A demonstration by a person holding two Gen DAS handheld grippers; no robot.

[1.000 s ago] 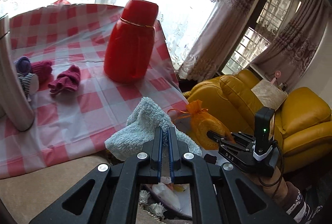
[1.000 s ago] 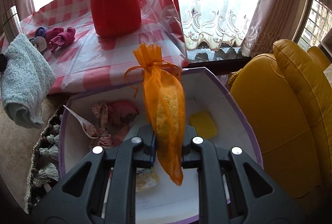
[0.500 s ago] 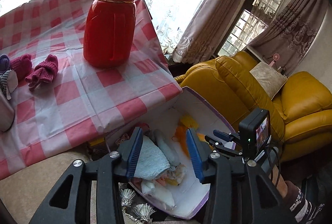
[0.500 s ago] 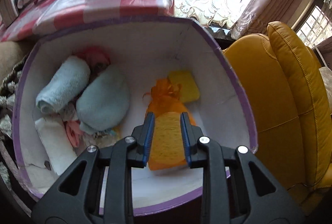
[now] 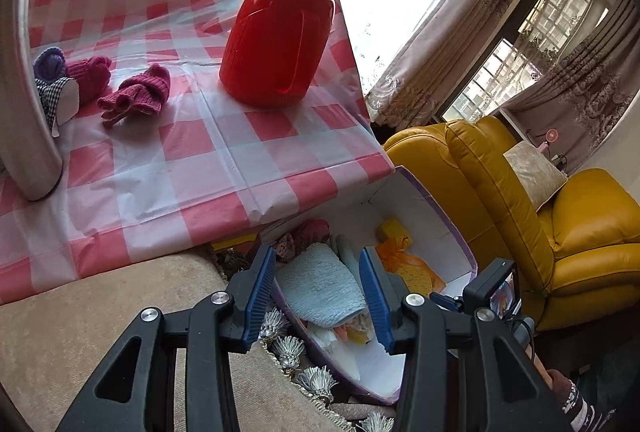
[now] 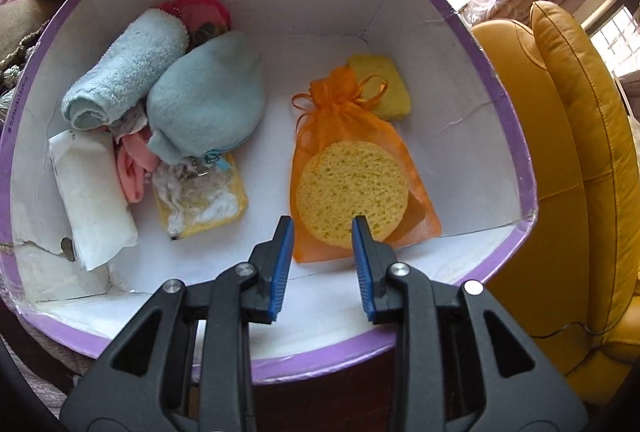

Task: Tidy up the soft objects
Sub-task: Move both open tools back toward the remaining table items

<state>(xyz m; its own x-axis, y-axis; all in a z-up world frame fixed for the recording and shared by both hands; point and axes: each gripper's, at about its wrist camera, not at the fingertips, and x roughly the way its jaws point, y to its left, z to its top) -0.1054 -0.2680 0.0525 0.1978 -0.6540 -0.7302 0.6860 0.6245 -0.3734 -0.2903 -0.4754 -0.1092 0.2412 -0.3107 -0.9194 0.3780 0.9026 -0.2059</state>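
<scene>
Two grippers hang over the purple-rimmed box (image 6: 502,99), and both stand apart with nothing between the pads. The right gripper (image 6: 322,230), low centre of its view, has its jaws just opening, and the orange mesh bag (image 6: 356,167) with its round yellow sponge lies flat on the box floor right beyond them. The left gripper (image 5: 317,270) has let go too; the light blue towel (image 5: 320,288) shows in the gap between its jaws, down inside the box.

So a good share looks done: rolled towel, a blue pouch (image 6: 208,95), a second yellow sponge (image 6: 382,85), a white packet (image 6: 94,199) and some pink cloth are all in.

Left to do, I'd judge: the magenta knitted pieces (image 5: 136,93) at the left of the left view, on the checked tablecloth (image 5: 224,147) beside the red flask (image 5: 280,27).

A metal cylinder at the left edge cuts off a purple item and a checked one; I can't tell what those are.
</scene>
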